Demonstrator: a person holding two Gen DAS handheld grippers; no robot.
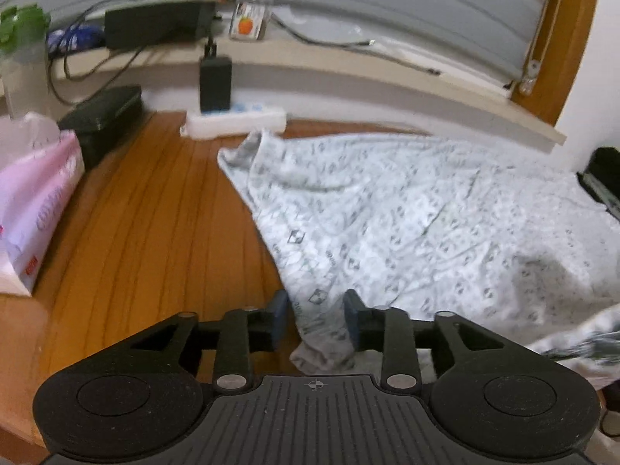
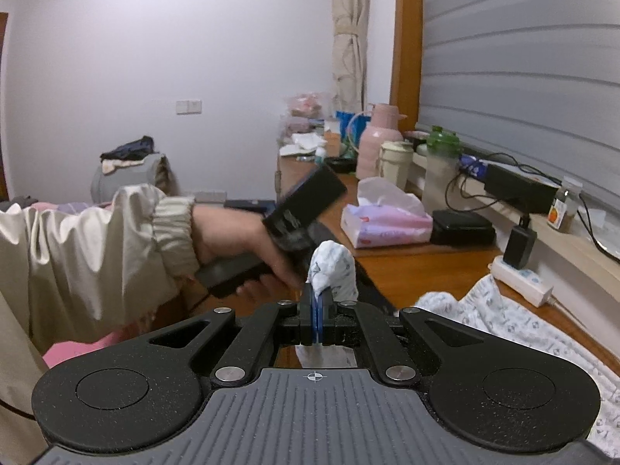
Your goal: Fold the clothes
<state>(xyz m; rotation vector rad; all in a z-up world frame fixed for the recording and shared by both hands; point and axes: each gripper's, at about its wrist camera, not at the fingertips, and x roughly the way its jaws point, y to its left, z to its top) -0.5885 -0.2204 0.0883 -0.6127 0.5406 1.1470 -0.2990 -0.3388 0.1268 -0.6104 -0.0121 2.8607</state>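
The patterned white garment lies spread over the wooden table, filling the right half of the left wrist view, from about one o'clock round to five. One grey-edged corner of it hangs between the pads of the left gripper, whose jaws stand apart; the right pad is touching the cloth or very near it, while the left pad has table showing beside it, so nothing is pinched there. The right gripper is closed tight on a bunched fold of the same garment, which stands up above its blue pads at twelve o'clock. Just behind that fold, at about ten o'clock, a hand in a cream sleeve holds the handle of the other gripper. A pink tissue pack sits at nine o'clock on the table's left edge, a white power strip at twelve, against the wall under the sill.
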